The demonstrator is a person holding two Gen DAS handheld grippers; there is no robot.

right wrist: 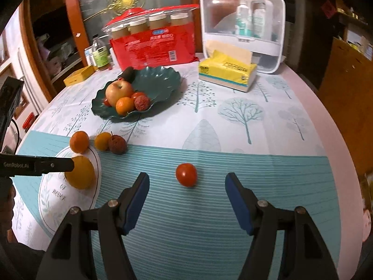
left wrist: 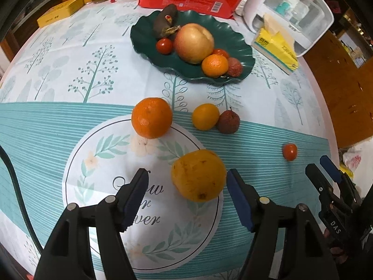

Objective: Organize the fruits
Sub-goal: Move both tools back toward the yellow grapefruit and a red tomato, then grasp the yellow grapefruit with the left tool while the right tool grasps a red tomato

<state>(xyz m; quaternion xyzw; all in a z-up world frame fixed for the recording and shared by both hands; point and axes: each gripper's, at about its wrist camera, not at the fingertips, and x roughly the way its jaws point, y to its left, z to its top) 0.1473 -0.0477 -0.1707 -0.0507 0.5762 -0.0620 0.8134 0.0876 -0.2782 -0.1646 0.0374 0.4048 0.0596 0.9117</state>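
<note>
A dark green wavy plate (left wrist: 144, 44) (right wrist: 163, 81) holds an apple (left wrist: 193, 43), a small orange (left wrist: 214, 65), a lychee, cherry tomatoes and a dark avocado (left wrist: 164, 18). Loose on the tablecloth lie a yellow-orange fruit (left wrist: 198, 175) (right wrist: 81, 172), an orange (left wrist: 151, 117) (right wrist: 79, 141), a small yellow-orange fruit (left wrist: 205, 116), a dark red lychee (left wrist: 229, 121) and a cherry tomato (left wrist: 289, 151) (right wrist: 186, 174). My left gripper (left wrist: 186, 186) is open, the yellow-orange fruit between its fingertips. My right gripper (right wrist: 186, 186) is open just short of the cherry tomato.
A yellow tissue pack (right wrist: 227, 72), a white clear storage box (right wrist: 242, 37) and a red package (right wrist: 153, 44) stand behind the plate. A yellow box (left wrist: 60, 11) and jars sit at the far left. The round table's edge (right wrist: 345, 154) curves at the right.
</note>
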